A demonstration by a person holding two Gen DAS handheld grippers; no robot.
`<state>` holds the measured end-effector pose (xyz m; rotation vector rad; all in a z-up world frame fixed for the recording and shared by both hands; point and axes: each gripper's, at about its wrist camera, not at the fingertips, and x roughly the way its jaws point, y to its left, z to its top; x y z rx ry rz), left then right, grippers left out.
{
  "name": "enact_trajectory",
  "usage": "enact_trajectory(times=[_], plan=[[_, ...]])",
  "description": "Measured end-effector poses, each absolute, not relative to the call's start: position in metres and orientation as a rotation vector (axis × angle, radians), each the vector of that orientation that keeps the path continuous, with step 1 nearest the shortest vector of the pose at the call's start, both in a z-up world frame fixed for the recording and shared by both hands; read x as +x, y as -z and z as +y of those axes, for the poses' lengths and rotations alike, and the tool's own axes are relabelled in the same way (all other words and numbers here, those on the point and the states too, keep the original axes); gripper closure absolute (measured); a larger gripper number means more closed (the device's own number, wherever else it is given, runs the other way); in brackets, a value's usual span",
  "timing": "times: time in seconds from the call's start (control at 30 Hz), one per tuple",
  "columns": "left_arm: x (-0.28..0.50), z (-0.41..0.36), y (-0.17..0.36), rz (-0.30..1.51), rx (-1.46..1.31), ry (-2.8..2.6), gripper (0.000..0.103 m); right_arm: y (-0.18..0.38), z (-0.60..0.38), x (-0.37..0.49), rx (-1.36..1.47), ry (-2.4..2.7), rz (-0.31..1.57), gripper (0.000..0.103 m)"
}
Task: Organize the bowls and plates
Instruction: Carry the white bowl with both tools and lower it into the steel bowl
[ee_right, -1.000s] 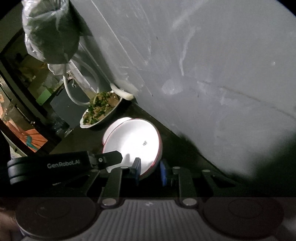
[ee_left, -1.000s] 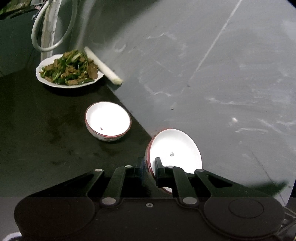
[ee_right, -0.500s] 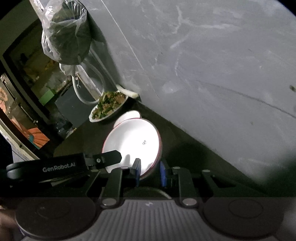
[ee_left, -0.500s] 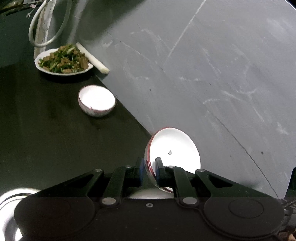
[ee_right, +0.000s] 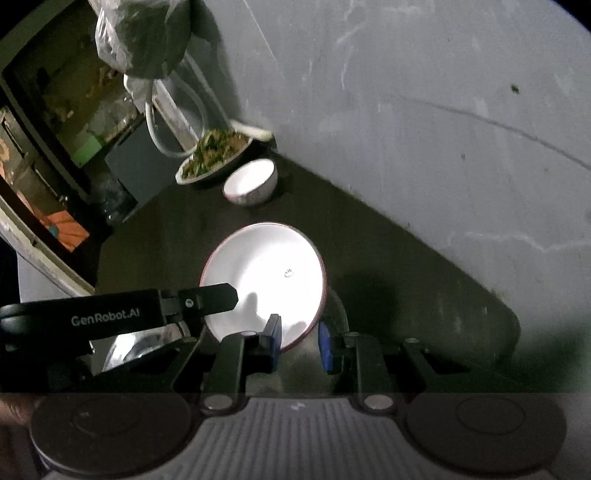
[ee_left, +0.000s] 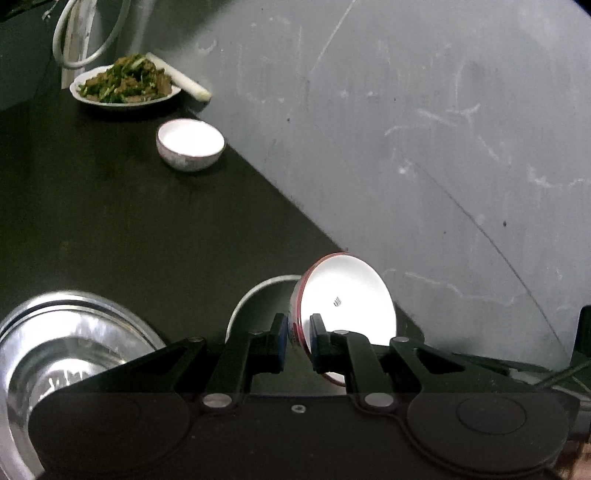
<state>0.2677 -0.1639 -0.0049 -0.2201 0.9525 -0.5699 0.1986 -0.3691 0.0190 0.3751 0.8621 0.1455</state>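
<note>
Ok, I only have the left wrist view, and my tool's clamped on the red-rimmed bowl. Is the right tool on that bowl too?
Observer: Yes. The right tool grips the bowl at the rim nearest its camera, one pad inside and one outside.
Operator: Is anything up past the food plate that I can't see?
Observer: A plastic bag with something dark in it hangs higher up by the wall, beyond the plate of food.
</note>
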Motion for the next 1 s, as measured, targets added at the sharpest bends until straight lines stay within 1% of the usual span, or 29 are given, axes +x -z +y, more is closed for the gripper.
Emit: enact_trajectory(times=[1.0], plan=[[0.271, -0.164, 0.022, 1.102, -0.210, 0.457, 0.089, -0.005, -0.362, 0.215, 0.337, -0.222, 1.007, 0.079]])
